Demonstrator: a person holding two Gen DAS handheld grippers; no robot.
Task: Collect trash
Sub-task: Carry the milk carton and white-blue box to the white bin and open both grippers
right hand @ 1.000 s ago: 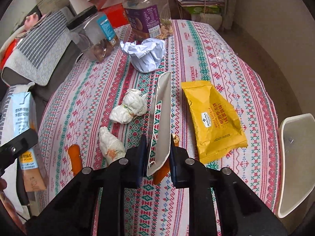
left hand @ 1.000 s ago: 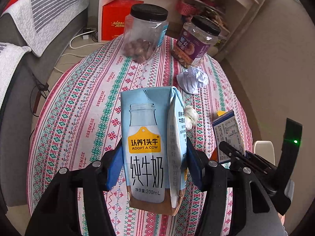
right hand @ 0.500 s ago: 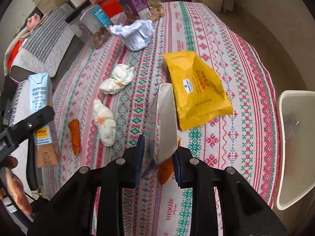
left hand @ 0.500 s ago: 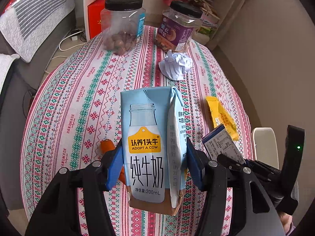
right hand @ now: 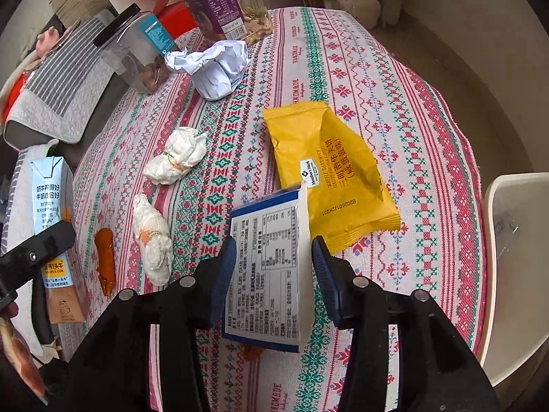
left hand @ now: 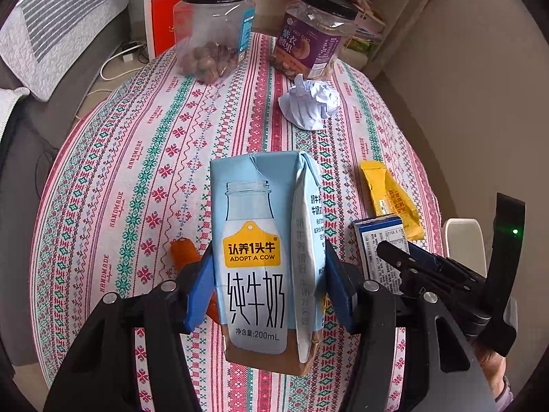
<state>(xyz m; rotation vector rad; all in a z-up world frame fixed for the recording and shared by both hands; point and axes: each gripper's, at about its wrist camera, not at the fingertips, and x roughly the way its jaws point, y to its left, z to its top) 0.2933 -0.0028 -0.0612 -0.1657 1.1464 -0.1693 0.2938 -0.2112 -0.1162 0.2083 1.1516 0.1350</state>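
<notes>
Left wrist view: left hand-held gripper [left hand: 267,292] pinches upright milk carton [left hand: 264,257] btw its blue pads, above the tabletop [left hand: 137,158]. Right wrist view: right hand-held gripper [right hand: 274,274] clamps blue-white carton [right hand: 271,274]; yellow wrapper [right hand: 329,171] at 1 o'clock, crumpled paper [right hand: 212,65] at 11, both on cloth.

Open cloth on the right and left, litter down the middle

The table [right hand: 394,79] lay bare along its far right side and, in the left wrist view, across its wide left half. The yellow wrapper [right hand: 329,168] blocked the centre, two tissue wads [right hand: 176,159] and orange peel [right hand: 104,257] crowded the near left, and crumpled paper [right hand: 216,65] sat just before two jars [left hand: 212,31] walling the far edge.
</notes>
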